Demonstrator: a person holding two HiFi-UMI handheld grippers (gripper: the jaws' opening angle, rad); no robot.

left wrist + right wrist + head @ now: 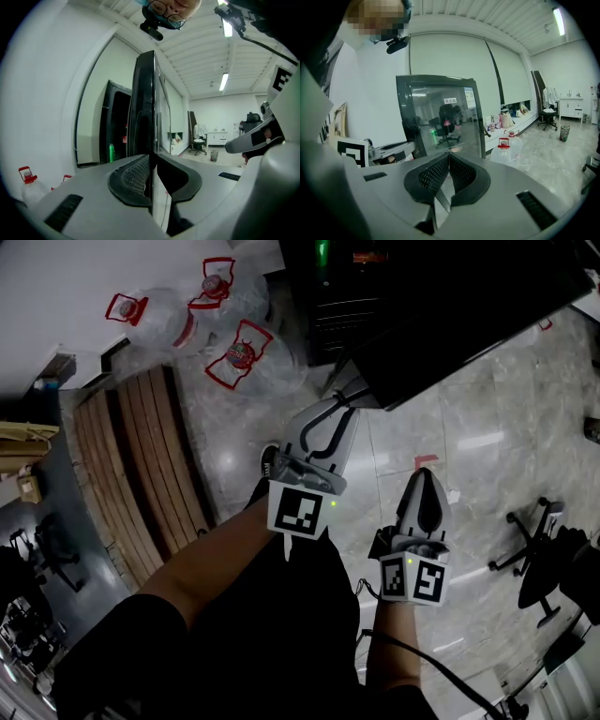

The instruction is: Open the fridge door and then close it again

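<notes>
The black fridge [337, 287] stands at the top of the head view with its dark glass door [469, 324] swung open to the right. My left gripper [339, 413] is shut on the door's free edge. In the left gripper view that edge [146, 103] rises as a thin black slab between the pads, with my left gripper [152, 176] around it. The open cabinet [115, 126] with a green bottle lies to its left. My right gripper [424, 486] hangs apart from the door, shut on nothing. The right gripper view has my right gripper [449, 171] facing the door's reflective pane [440, 117].
Three large water jugs [239, 357] with red handles lie on the floor left of the fridge. A slatted wooden bench [141, 465] runs along the left. An office chair base [539, 540] stands at right. The marble floor [487, 427] spreads beneath the door.
</notes>
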